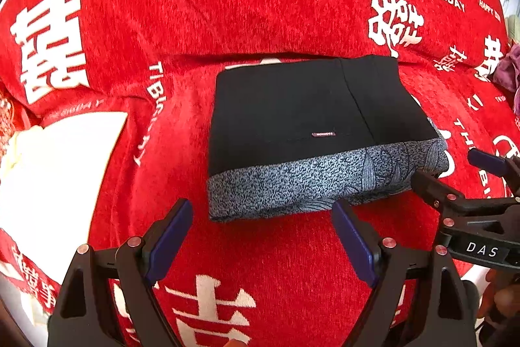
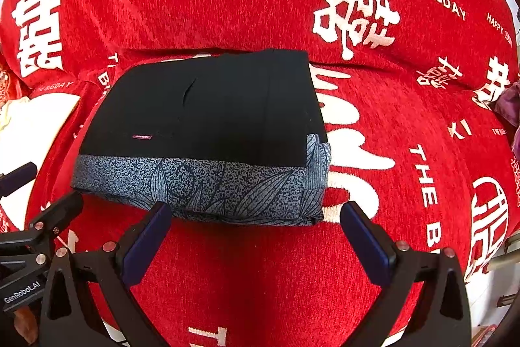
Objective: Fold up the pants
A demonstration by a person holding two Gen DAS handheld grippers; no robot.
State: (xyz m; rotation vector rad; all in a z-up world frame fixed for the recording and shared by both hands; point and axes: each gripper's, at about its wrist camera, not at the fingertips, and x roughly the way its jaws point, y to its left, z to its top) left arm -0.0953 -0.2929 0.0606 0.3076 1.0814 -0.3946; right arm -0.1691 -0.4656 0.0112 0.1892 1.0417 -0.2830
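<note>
Left claw (image 1: 263, 236), right claw (image 2: 256, 236) agape; folded pants (image 1: 305, 119); cover (image 1: 292, 265) reads "THE BIGDAY".

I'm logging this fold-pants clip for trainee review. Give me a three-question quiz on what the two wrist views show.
1. True or false: the left gripper is shut on the pants.
2. Multiple choice: the patterned grey band lies along which edge of the folded pants? A) the edge nearest the grippers B) the far edge C) it is hidden
3. Fill in: the pants rest on a ___ cloth with white lettering.

Key: 1. False; both the left and the right gripper are open and hold nothing. 2. A. 3. red.
</note>
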